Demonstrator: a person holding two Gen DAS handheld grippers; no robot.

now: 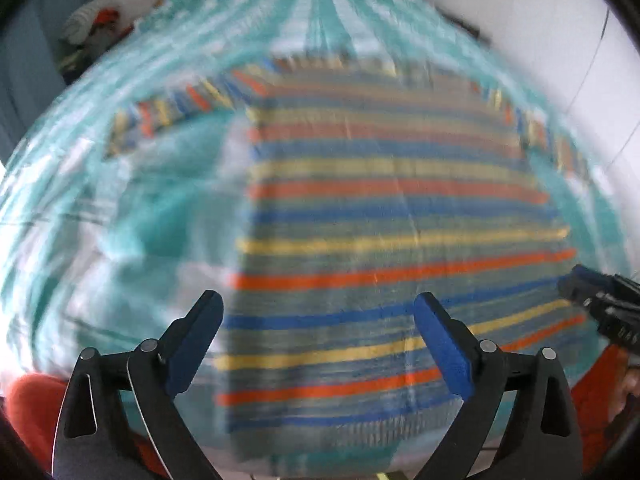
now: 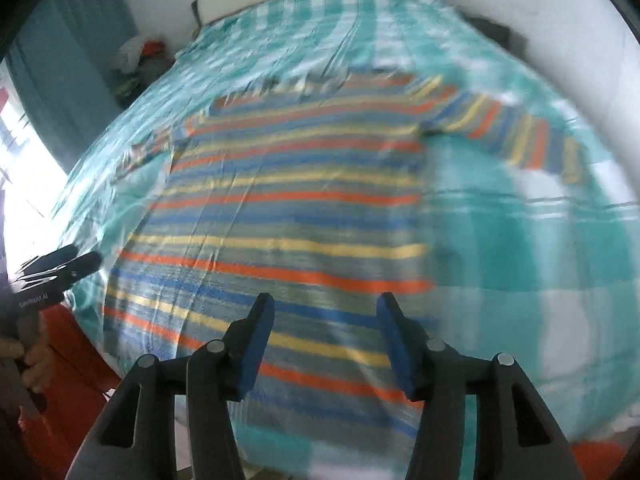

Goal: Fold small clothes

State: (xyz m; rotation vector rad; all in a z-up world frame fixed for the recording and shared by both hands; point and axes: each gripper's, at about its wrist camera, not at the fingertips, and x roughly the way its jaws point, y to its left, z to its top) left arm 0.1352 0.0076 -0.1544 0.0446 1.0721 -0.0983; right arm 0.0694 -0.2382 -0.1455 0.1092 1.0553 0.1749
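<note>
A knitted sweater with blue, yellow, orange and grey stripes lies flat on the bed, both sleeves spread out to the sides. Its hem is nearest to me and its neck is at the far end. My left gripper hangs open and wide above the hem's left part, with nothing between its blue pads. My right gripper hovers open over the hem's right part, and its pads do not touch the cloth. Each gripper shows at the edge of the other's view. Both views are blurred.
A teal and white checked sheet covers the bed. A pile of clothes sits by the far left corner beside a blue curtain. White walls bound the far and right sides. Red fabric shows at the near edge.
</note>
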